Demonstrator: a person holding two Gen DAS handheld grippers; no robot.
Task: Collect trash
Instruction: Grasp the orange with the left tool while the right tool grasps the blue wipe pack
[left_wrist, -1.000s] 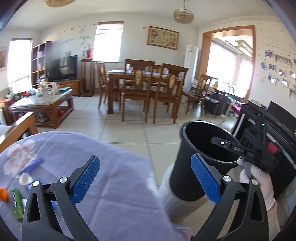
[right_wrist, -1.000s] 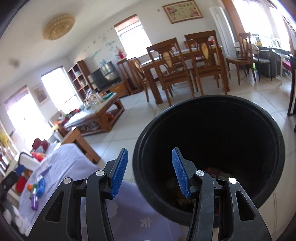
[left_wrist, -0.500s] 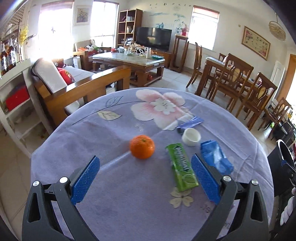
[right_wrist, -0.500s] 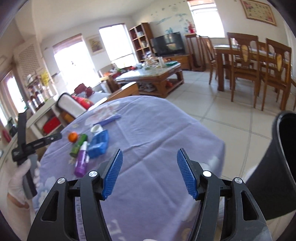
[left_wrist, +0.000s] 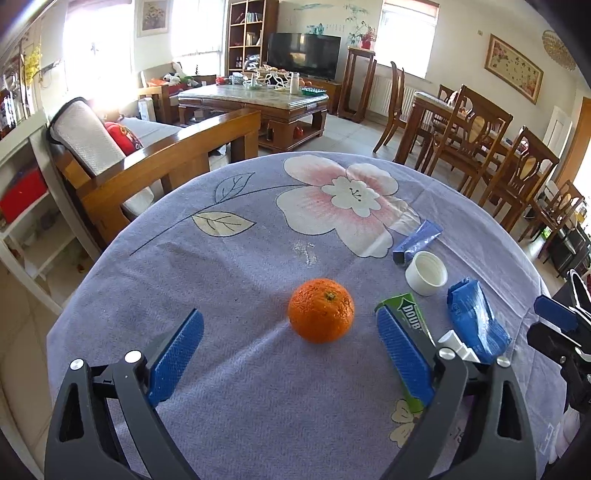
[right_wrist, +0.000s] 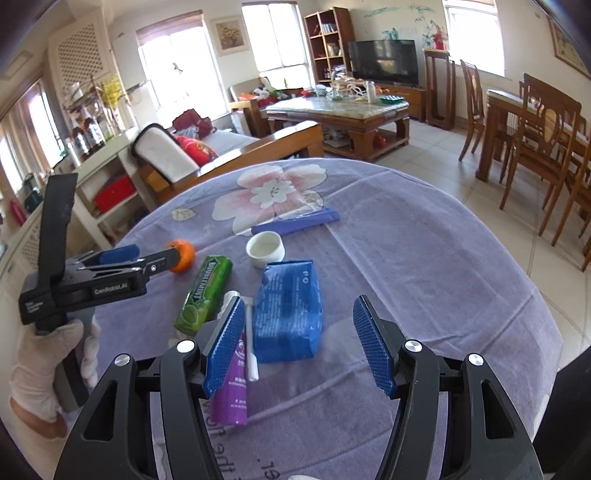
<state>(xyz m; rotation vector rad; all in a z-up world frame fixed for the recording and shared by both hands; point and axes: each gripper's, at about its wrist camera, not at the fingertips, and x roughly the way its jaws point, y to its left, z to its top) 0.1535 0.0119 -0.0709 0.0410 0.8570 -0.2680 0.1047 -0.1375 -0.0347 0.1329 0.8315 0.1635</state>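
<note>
The trash lies in a loose cluster on the purple flowered cloth (left_wrist: 240, 258) of a round table: a green gum pack (right_wrist: 205, 290), a crumpled blue packet (right_wrist: 288, 306), a white cap (right_wrist: 265, 249) sitting open side up, a purple tube (right_wrist: 231, 391) with a white nozzle, and a flat blue wrapper (right_wrist: 295, 224) on the far side, by the printed flower. An orange (left_wrist: 320, 311) sits a little apart from the pile, nearer the left gripper (left_wrist: 291, 354). That gripper hangs over the cloth with its jaws wide and nothing between the pads, the orange just ahead of the gap; its jaws have just been closing a little. The right gripper (right_wrist: 299, 341) is also empty, its jaws partly spread after just opening, with the blue packet lying just beyond them and the tube under the left-hand finger. A gloved hand (right_wrist: 44, 354) holds the left gripper's handle. No bin shows in either view. This looks like the approach to a fresh pick. The right gripper seems best placed for the blue packet: it would need to drop until the pads straddle the packet's narrower width, then squeeze gently, since the foil will likely crumple and slip. Whether the orange counts as trash cannot be told.
</note>
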